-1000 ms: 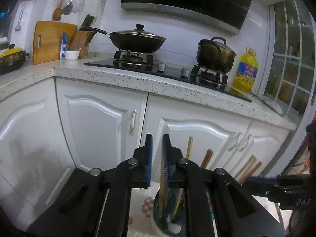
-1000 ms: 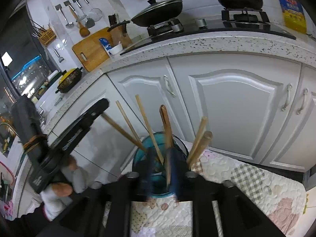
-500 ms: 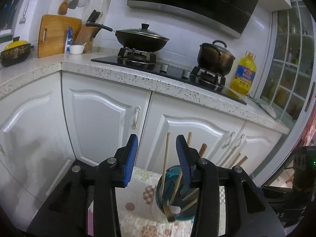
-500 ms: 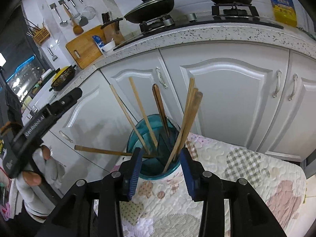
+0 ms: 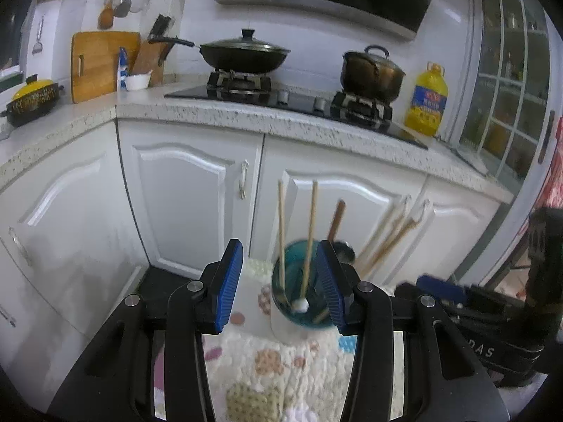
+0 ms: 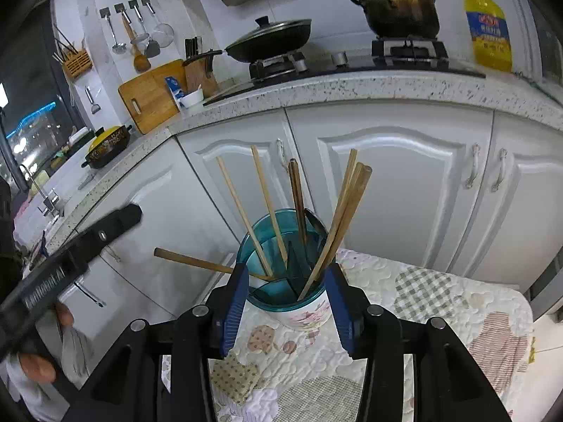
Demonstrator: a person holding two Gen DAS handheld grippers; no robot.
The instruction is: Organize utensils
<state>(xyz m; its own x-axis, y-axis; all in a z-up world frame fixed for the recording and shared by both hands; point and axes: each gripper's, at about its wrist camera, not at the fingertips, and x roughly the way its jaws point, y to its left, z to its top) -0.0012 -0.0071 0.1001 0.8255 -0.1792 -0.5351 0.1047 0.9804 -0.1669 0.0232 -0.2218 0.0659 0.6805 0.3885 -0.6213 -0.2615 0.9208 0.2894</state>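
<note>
Left wrist view: left hand-held gripper spread, empty; holder on the quilted mat, chopsticks upright inside.
Right wrist view: right hand-held gripper spread around the holder; one stick leans far left.
Progress: mostly done, judging by that stray stick.

I am in a home kitchen: a pan and pot sit on the stove at 12 o'clock.
</note>
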